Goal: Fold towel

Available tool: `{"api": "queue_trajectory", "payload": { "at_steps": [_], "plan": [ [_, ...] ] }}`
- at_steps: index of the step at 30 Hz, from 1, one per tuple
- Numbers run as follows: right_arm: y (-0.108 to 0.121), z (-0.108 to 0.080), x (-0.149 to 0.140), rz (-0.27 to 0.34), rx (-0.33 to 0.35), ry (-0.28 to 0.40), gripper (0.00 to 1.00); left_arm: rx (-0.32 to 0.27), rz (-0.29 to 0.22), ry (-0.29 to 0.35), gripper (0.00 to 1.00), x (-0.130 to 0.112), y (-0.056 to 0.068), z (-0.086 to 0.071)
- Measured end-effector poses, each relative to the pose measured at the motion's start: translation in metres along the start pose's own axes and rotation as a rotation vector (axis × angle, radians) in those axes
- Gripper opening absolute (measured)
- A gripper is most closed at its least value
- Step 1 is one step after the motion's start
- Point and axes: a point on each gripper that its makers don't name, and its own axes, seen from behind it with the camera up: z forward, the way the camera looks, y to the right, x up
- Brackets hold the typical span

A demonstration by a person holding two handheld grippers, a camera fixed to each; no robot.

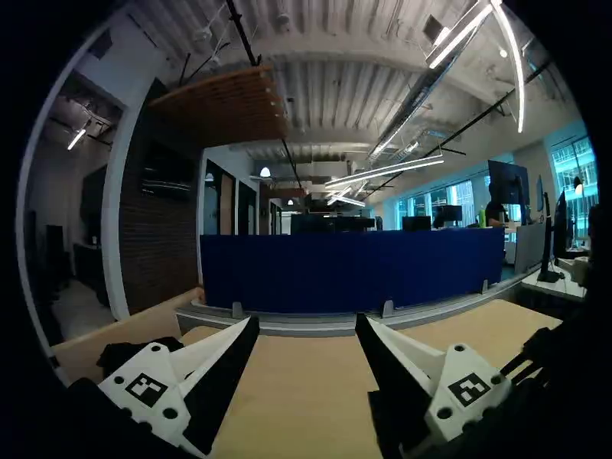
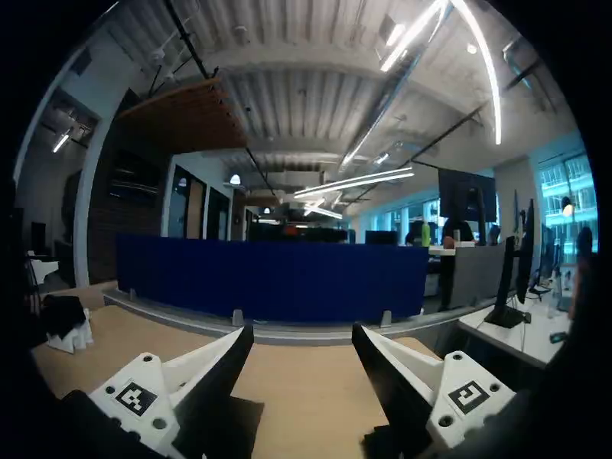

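Note:
My left gripper (image 1: 306,319) is open over a light wooden table (image 1: 306,382), and nothing sits between its white fingers (image 1: 191,367). My right gripper (image 2: 302,328) is open too, above the same kind of tabletop (image 2: 306,390), with an empty gap. Dark patches lie low under the right gripper's fingers (image 2: 237,424); I cannot tell whether they are cloth or shadow. A dark, crumpled shape (image 1: 122,353) lies on the table at the left of the left gripper view. I cannot pick out a towel with certainty.
A blue partition (image 1: 344,268) on a grey rail closes the far edge of the table. A black-and-white object (image 2: 65,321) rests at the table's left in the right gripper view. Desks with monitors (image 2: 509,283) stand to the right.

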Motion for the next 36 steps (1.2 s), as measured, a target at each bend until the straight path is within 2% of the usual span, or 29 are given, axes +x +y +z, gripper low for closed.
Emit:
{"api": "queue_trajectory", "payload": {
  "at_steps": [6, 9, 15, 21, 24, 27, 33, 36],
  "plan": [
    [-0.004, 0.001, 0.02, 0.017, 0.004, -0.011, 0.99, 0.001, 0.011, -0.014, 0.93, 0.023, -0.005, 0.0],
    [-0.006, 0.001, 0.027, 0.016, 0.016, -0.024, 0.99, -0.021, 0.018, -0.033, 0.93, 0.028, 0.0, -0.002],
    [-0.024, -0.001, 0.028, -0.012, 0.094, -0.087, 0.99, -0.108, 0.034, -0.101, 0.93, 0.026, 0.019, -0.008],
    [-0.059, -0.013, 0.013, -0.082, 0.258, -0.233, 1.0, -0.228, 0.088, -0.187, 0.93, 0.015, 0.041, -0.016],
    [-0.07, -0.021, 0.01, -0.126, 0.319, -0.278, 1.0, -0.287, 0.111, -0.227, 0.93, 0.009, 0.052, -0.02],
    [-0.073, -0.025, 0.007, -0.152, 0.339, -0.298, 1.0, -0.316, 0.122, -0.246, 0.93, 0.006, 0.057, -0.021],
    [-0.076, -0.03, -0.002, -0.143, 0.365, -0.33, 1.0, -0.345, 0.135, -0.274, 0.93, -0.006, 0.065, -0.022],
    [-0.077, -0.033, -0.012, -0.142, 0.376, -0.351, 1.0, -0.373, 0.145, -0.295, 0.93, -0.018, 0.073, -0.025]
  ]
}}
